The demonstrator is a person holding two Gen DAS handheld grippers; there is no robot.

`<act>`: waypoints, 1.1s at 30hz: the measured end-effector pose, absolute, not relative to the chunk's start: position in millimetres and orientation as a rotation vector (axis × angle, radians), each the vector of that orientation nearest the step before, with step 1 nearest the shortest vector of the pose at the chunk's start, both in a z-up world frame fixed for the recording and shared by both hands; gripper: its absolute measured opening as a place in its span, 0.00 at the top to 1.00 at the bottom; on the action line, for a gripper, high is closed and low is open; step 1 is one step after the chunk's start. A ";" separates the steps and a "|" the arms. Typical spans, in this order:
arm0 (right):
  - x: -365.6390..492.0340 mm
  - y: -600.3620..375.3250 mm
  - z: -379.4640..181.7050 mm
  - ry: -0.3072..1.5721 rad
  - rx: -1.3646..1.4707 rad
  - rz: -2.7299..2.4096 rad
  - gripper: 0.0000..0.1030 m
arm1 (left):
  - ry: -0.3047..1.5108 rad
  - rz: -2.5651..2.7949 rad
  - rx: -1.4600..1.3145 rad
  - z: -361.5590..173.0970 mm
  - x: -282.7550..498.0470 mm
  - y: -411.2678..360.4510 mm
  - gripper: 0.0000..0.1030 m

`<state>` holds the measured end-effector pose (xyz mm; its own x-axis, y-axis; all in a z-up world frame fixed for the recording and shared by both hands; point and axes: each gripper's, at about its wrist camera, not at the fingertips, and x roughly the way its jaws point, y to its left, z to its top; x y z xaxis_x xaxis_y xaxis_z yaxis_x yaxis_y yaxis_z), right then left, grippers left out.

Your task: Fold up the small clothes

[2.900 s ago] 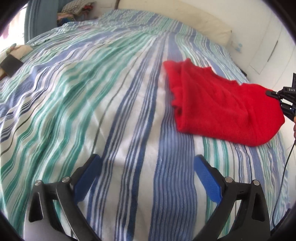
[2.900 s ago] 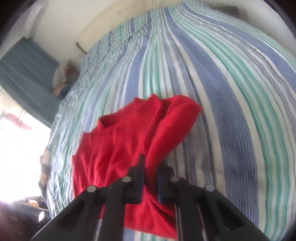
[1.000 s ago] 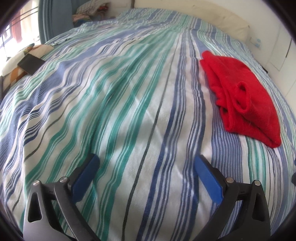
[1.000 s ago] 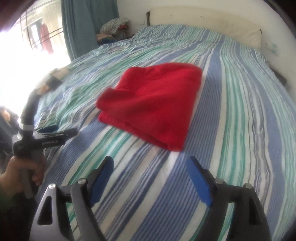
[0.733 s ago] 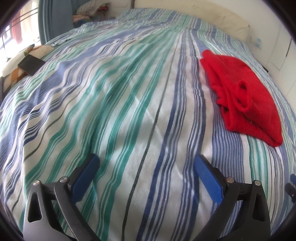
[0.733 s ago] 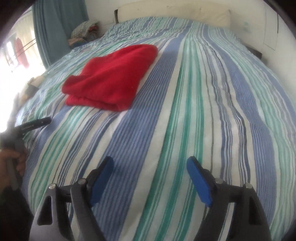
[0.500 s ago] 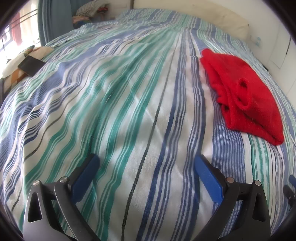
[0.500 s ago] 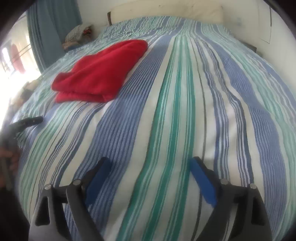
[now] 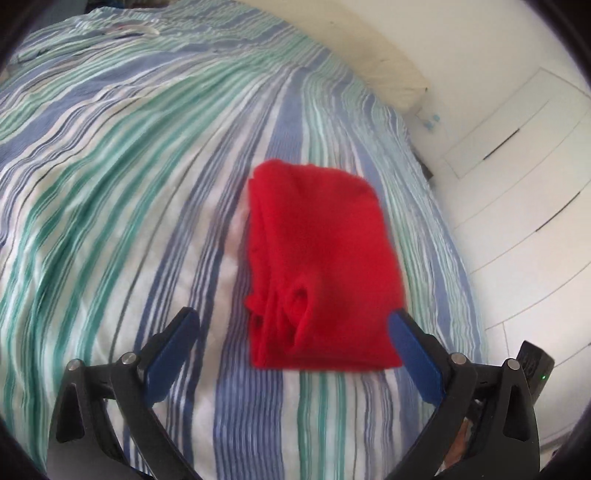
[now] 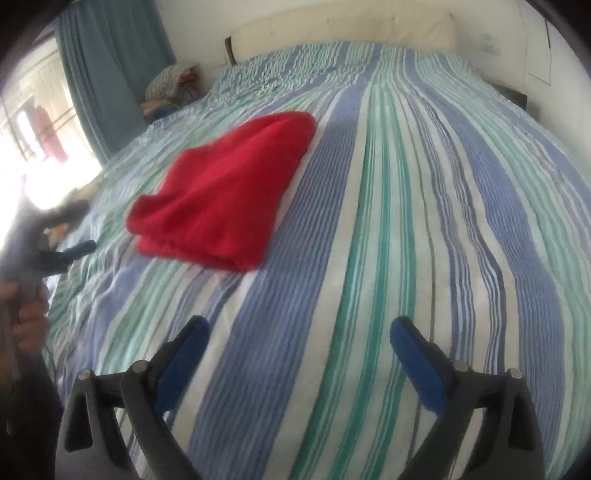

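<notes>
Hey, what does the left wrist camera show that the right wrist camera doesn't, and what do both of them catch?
Only the left wrist view: white drawer fronts beside the bed, and the garment's open, layered edges facing the camera.

Only the right wrist view: a blue curtain, a bright window, a clothes pile by the headboard, and a hand gripping the left claw.

Both: the folded red garment lying free on the striped bedspread, neither claw touching it; the right claw is opening, empty.
</notes>
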<state>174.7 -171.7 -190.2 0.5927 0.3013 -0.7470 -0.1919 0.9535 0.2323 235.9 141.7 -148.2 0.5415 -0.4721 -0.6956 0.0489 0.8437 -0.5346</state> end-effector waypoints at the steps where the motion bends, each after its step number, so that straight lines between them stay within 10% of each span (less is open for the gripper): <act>1: 192.4 -168.7 -182.3 0.878 0.162 0.313 0.05 | 0.978 -0.316 -0.452 -152.0 252.7 132.8 0.01; 9: 340.1 -147.4 -205.3 0.976 0.430 0.419 0.12 | 1.145 -0.207 -0.316 -196.3 309.9 110.7 0.03; 10: 351.3 -145.1 -221.0 1.024 0.498 0.435 0.18 | 1.137 -0.204 -0.304 -197.3 309.2 107.5 0.09; 12: 362.4 -131.2 -242.8 1.083 0.545 0.470 0.53 | 1.156 -0.272 -0.278 -198.5 309.5 93.9 0.71; 14: 356.3 -96.5 -235.5 1.064 0.260 0.407 0.61 | 1.148 -0.260 -0.235 -189.7 307.8 82.9 0.77; 18: 326.3 -42.1 -193.9 0.909 -0.153 0.359 0.69 | 1.044 -0.303 -0.172 -139.8 298.8 72.0 0.78; 28: 314.3 -104.1 -44.4 0.635 0.006 0.381 0.68 | 0.837 -0.452 -0.198 -19.0 294.8 45.4 0.67; 30: 323.0 -123.0 -45.9 0.677 0.059 0.378 0.56 | 0.920 -0.412 -0.206 -54.4 294.7 44.4 0.42; 33: 322.6 -155.4 -92.5 0.873 0.105 0.309 0.23 | 1.026 -0.290 -0.121 -114.6 261.5 45.2 0.39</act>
<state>322.6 -155.4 -92.5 0.6015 0.3086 -0.7369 -0.2231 0.9506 0.2160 261.5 45.2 -114.6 0.4844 -0.2935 -0.8242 0.1809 0.9553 -0.2338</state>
